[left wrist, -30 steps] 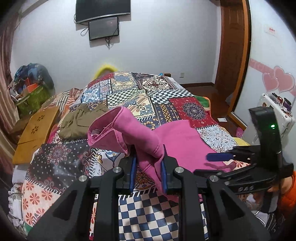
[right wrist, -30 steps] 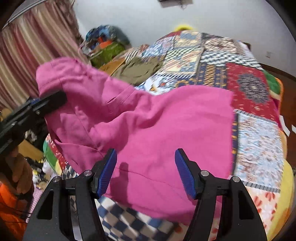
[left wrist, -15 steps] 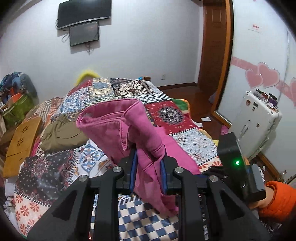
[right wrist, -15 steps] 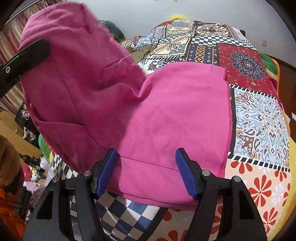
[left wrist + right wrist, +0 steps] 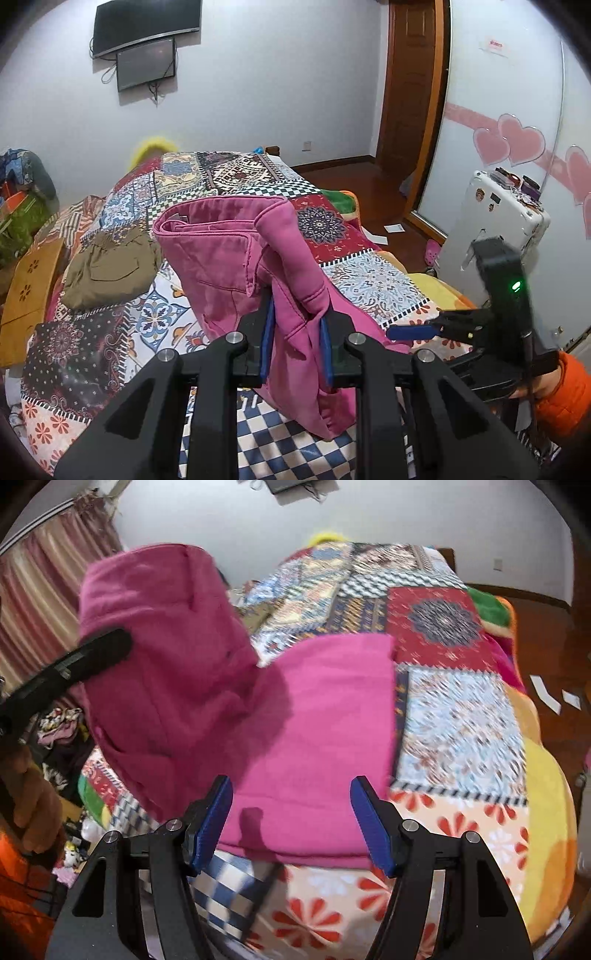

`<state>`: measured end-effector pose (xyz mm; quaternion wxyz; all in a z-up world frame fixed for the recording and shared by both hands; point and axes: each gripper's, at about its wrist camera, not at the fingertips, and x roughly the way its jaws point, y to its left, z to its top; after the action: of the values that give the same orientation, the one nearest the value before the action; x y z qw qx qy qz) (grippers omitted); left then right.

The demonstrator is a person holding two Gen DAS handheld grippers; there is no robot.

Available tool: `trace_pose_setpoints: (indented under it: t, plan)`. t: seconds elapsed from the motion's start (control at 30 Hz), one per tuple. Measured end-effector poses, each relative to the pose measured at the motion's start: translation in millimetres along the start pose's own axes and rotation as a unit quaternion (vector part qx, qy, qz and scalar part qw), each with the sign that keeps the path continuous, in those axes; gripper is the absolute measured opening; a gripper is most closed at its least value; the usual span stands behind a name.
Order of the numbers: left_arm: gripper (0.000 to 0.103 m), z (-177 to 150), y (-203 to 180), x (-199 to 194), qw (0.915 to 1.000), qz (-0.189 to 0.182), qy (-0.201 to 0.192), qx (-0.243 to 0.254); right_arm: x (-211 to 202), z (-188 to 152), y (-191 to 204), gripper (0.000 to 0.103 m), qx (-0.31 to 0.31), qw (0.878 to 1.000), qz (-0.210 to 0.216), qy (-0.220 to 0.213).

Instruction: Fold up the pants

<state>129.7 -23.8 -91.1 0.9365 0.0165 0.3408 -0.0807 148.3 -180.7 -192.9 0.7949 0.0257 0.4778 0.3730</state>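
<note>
Matt pink cloth pants [image 5: 236, 258], patterned cloth quilt [image 5: 369, 280], glossy wooden door [image 5: 413, 85]

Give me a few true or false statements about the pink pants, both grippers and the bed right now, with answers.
1. The left gripper is shut on the pink pants. True.
2. The right gripper grips the pants. False: its jaws stand open, nothing pinched.
3. Olive-brown clothing lies on the patchwork bedspread. True.
4. The pants lie fully flat. False: one end is lifted off the bed.
5. The door is white. False: it is brown wood.
</note>
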Motion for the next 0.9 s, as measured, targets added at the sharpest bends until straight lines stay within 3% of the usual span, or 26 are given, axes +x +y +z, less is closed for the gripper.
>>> trace_pose_setpoints:
  t: [0.1, 0.33, 0.67, 0.9]
  plan:
    - [0.020, 1.9, -3.9, 3.4, 1.0000, -0.007, 0.001, 0.002, 23.8, -9.5, -3.6, 0.064, 0.008, 1.000, 0.001, 0.029]
    - [0.019, 6.1, -15.2, 13.9, 0.9995, -0.031, 0.010, 0.005, 28.1, -6.2, -3.6, 0.068, 0.012, 1.000, 0.007, 0.026]
    - [0.019, 15.8, -19.3, 28.7, 0.9982, -0.054, 0.026, -0.008, -12.7, -0.7, -4.7, 0.068, 0.000, 1.000, -0.003, -0.011]
    - [0.019, 18.6, -32.5, 41.8, 0.9971, -0.065, 0.039, 0.003, 15.9, -13.2, -23.7, 0.068, 0.022, 0.999, -0.001, 0.034]
